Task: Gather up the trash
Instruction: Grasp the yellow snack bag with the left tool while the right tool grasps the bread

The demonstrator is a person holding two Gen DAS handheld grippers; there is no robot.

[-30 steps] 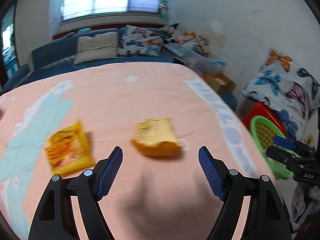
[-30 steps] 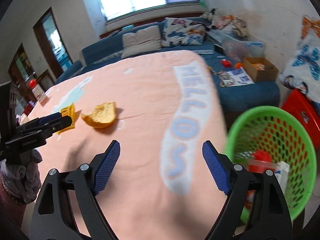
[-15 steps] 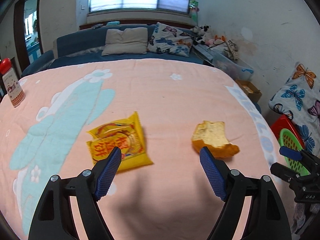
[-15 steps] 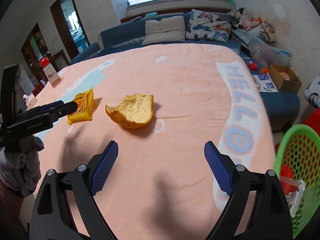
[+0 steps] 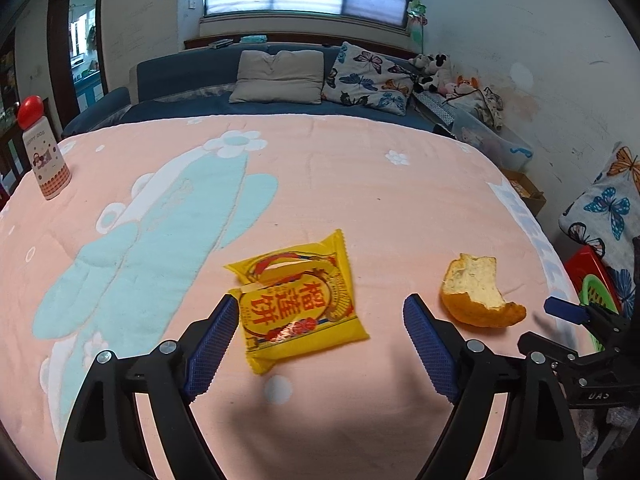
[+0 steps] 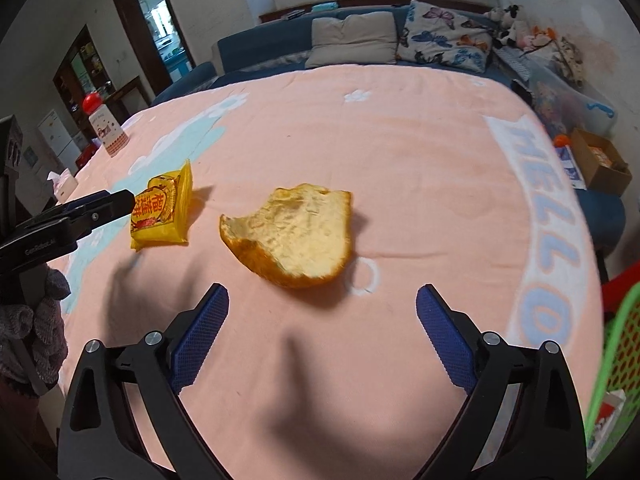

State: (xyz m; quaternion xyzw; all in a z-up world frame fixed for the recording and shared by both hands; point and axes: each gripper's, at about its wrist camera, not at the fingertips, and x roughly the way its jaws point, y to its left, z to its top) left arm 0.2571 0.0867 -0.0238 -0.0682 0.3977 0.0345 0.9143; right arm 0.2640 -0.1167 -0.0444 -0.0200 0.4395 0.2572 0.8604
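A pink blanket (image 5: 360, 184) is spread under everything. At the far right, a green basket (image 6: 622, 344) is cut off by the frame edge. The left gripper (image 5: 320, 322) is held wide apart around a yellow snack packet (image 5: 298, 300); the right gripper (image 6: 322, 318), likewise wide, is held near a bitten bread piece (image 6: 294, 236), not touching it.

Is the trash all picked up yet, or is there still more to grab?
Some is done: the green basket already holds bits of trash. Nothing is in hand; the left gripper and right gripper are both open. Left to grab: the yellow wrapper and the bitten bread, both lying on the pink blanket.
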